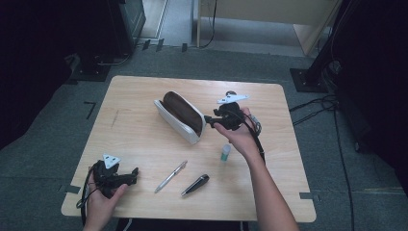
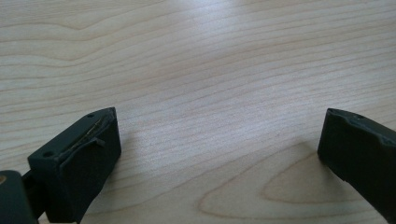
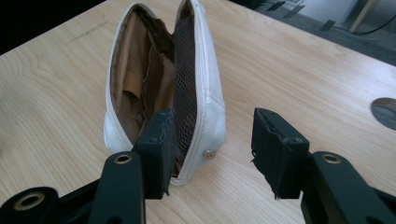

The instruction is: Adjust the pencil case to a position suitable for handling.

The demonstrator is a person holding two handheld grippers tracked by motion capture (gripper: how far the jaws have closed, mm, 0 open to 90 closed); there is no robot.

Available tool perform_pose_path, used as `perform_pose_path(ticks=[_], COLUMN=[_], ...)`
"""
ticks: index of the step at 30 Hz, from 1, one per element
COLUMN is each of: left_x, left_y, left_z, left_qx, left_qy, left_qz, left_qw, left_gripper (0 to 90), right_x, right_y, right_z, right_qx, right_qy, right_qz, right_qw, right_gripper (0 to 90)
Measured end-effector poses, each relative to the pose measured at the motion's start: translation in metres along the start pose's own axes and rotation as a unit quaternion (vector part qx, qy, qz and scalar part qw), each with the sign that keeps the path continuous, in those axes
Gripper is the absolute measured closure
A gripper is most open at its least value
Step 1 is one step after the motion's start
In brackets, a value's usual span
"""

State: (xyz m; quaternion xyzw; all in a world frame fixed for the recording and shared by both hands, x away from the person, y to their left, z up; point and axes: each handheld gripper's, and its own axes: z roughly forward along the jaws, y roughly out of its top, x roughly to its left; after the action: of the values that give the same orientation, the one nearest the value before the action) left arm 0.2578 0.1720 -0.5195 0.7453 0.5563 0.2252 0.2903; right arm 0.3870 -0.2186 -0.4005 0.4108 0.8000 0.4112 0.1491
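The right hand-held gripper point(image 3: 210, 144), jaws spread, straddles the right wall of the open white pouch point(image 1: 179, 117) at mid-tabletop, seemingly about to pinch it; next, close squarely. The left hand-held gripper point(image 2: 219, 154) rests spread, near-left.

The table point(image 1: 144, 134) is seen as pale wood with a smooth, faintly sheened grain. The pouch point(image 3: 205, 93) is made of white textured cloth, lined in tan fabric and brown mesh. The pen point(image 1: 171, 176) looks metallic and glossy. Matt black plastic forms the right gripper point(image 3: 210, 149).
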Motion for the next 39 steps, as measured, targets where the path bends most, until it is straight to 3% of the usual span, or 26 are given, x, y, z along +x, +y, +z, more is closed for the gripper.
perform_pose_path(ticks=[3,10,13,21,22,26,30,31,35,39], left_x=[0.000,0.000,0.000,0.000,0.000,0.000,0.000,0.000,0.000,0.000], left_y=[0.000,0.000,0.000,0.000,0.000,0.000,0.000,0.000,0.000,0.000], left_z=[0.000,0.000,0.000,0.000,0.000,0.000,0.000,0.000,0.000,0.000], left_qx=[0.000,-0.001,-0.001,0.000,0.000,0.000,-0.001,0.000,0.000,0.000], left_qy=[0.000,0.000,0.000,0.000,0.000,0.000,0.000,0.000,0.000,0.000], left_qz=[0.000,-0.001,-0.002,-0.001,0.000,-0.001,-0.002,-0.001,-0.001,0.000], left_qw=[1.0000,1.0000,1.0000,1.0000,1.0000,1.0000,1.0000,1.0000,1.0000,1.0000], left_gripper=[0.0,0.0,0.0,0.0,0.0,0.0,0.0,0.0,0.0,0.0], right_x=[-0.001,-0.006,-0.009,-0.008,-0.009,-0.015,-0.017,-0.017,-0.012,-0.012], right_y=[0.004,0.015,0.018,0.020,0.020,0.018,0.018,0.019,0.022,0.022], right_z=[0.009,0.029,0.035,0.054,0.061,0.069,0.072,0.072,0.075,0.074], right_qx=[0.012,0.059,0.072,0.103,0.117,0.129,0.139,0.142,0.156,0.157], right_qy=[0.011,0.012,0.020,0.017,0.013,0.016,0.026,0.028,0.027,0.015], right_qz=[0.000,-0.011,-0.004,-0.009,-0.008,0.014,0.018,0.019,0.014,0.009], right_qw=[0.9999,0.9981,0.9972,0.9945,0.9930,0.9915,0.9898,0.9893,0.9872,0.9874], right_gripper=[49.0,45.7,45.8,45.7,45.9,46.9,48.2,49.5,70.4,79.4])
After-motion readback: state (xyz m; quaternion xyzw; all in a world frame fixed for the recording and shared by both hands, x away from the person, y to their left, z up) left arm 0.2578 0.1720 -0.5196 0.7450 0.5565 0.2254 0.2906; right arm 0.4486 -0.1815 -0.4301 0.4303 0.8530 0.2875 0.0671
